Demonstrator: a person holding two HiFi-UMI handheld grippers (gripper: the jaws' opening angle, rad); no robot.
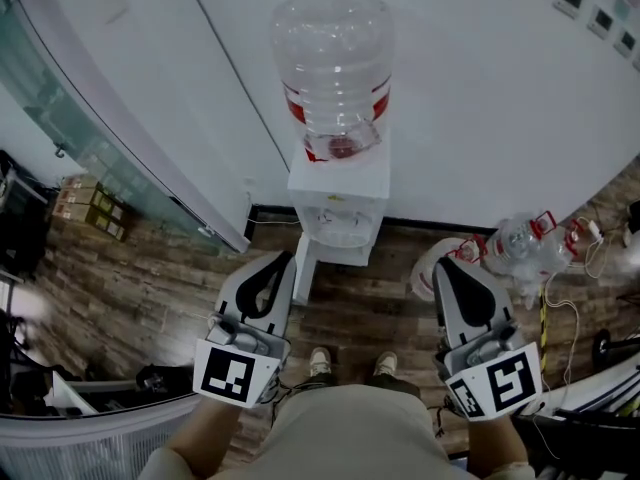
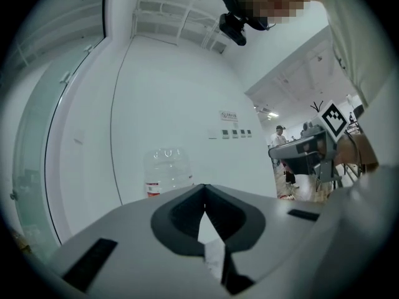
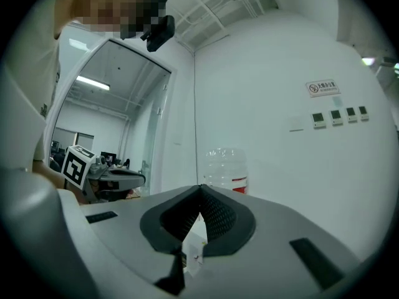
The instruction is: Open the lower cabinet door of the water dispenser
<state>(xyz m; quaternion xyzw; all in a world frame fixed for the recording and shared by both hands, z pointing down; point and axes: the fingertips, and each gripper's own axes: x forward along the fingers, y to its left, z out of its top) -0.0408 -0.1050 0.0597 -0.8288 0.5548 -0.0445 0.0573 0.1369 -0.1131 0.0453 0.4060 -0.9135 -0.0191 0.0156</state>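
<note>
Both tongs are up and level, side by side. The left tongs (image 1: 283, 260) are closed tip to tip with nothing between them, and the right tongs (image 1: 447, 265) are pinched shut and empty too.

The water dispenser (image 1: 338, 203) stands against the wall ahead of both tips, between the two lines they point along, with its big clear bottle (image 1: 333, 68) on top. The lower cabinet door (image 1: 305, 268) looks swung out toward the person. In the head view it's a white panel just to the right of the left tongs' tip, and I can't tell whether they touch.

Nothing stands between the tongs and the dispenser. The clutter is off to the sides:
- Empty water bottles (image 1: 525, 243) and loose cables (image 1: 570, 308) lie beyond and to the right of the right tongs.
- A glass partition (image 1: 100, 138) and cardboard boxes (image 1: 90, 203) are out to the left of the left tongs.
- The person's shoes (image 1: 320, 360) are on the wooden floor (image 1: 150, 288), below and between the two.
</note>
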